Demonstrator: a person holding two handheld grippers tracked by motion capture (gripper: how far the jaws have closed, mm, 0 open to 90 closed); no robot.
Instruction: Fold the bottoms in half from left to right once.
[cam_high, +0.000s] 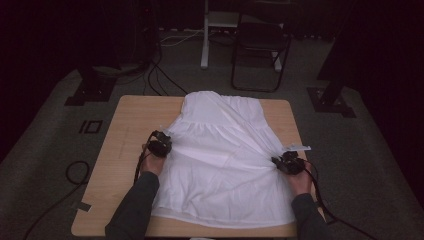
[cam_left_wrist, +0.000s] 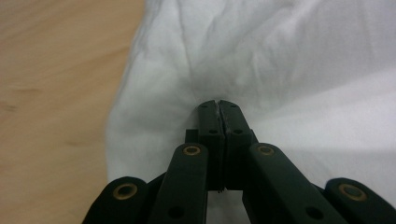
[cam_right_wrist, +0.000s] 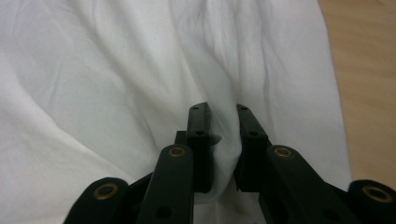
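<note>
The white dress (cam_high: 222, 160) lies spread flat over the middle of the wooden table (cam_high: 120, 150), its narrow top at twelve o'clock and its wide hem toward you at six. Your left gripper (cam_high: 161, 140) sits on the dress's edge at nine o'clock; its jaws are pressed tight together, and you cannot tell whether any cloth is caught between them. Your right gripper (cam_high: 278, 162) is at the edge around four o'clock, jaws a little apart with a fold of the cloth bunched and pinched between them. A dark chair (cam_high: 260, 45) stands beyond the table at twelve o'clock.
</note>
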